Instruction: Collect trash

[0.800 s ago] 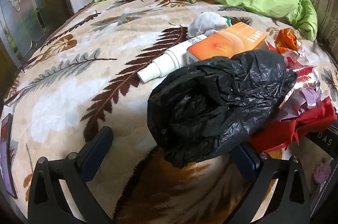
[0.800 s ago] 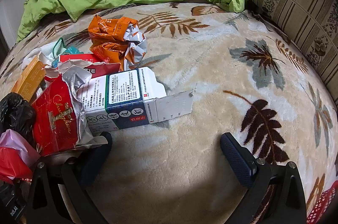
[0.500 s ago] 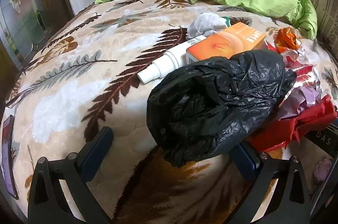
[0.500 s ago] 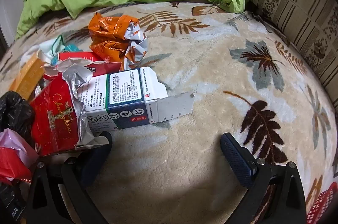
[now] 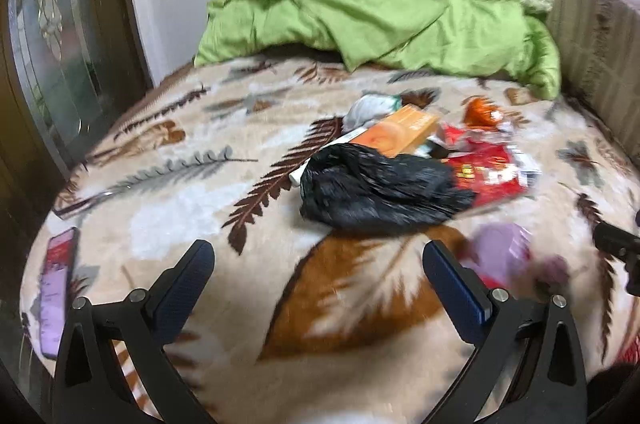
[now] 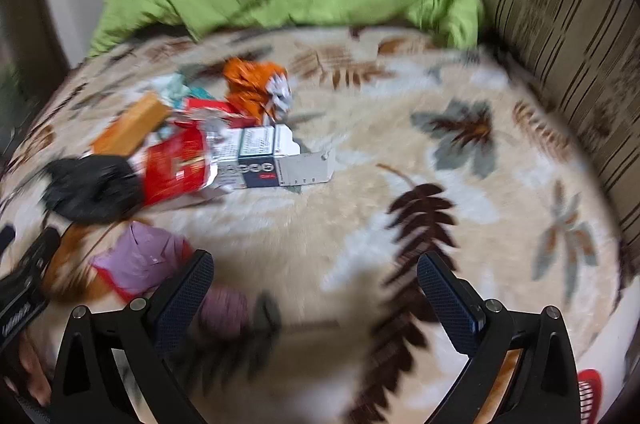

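Note:
Trash lies in a heap on the leaf-patterned blanket [image 5: 168, 191]. A crumpled black plastic bag [image 5: 376, 187] sits in front of an orange box [image 5: 404, 135], a red foil wrapper [image 5: 488, 175] and an orange wrapper [image 5: 480, 109]. A purple and red wrapper [image 5: 500, 252] lies nearer, blurred. My left gripper [image 5: 318, 272] hovers open, short of the black bag, nothing between its fingers. In the right wrist view the white and blue carton [image 6: 272, 159], red wrapper [image 6: 172, 163], orange wrapper [image 6: 256, 87] and black bag [image 6: 92, 187] lie ahead to the left. My right gripper [image 6: 314, 284] is open and empty; the purple wrapper [image 6: 140, 260] lies by its left finger.
A green quilt [image 5: 360, 7] is bunched at the far end of the bed. A striped cushion [image 6: 560, 31] lines the right side. A phone [image 5: 58, 284] lies at the blanket's left edge, near a dark door frame [image 5: 24, 63]. A white bottle [image 5: 298, 175] peeks out beside the bag.
Both grippers have pulled back and up from the trash heap, so the items look smaller and farther. The views are blurred with motion. Both stay open and empty.

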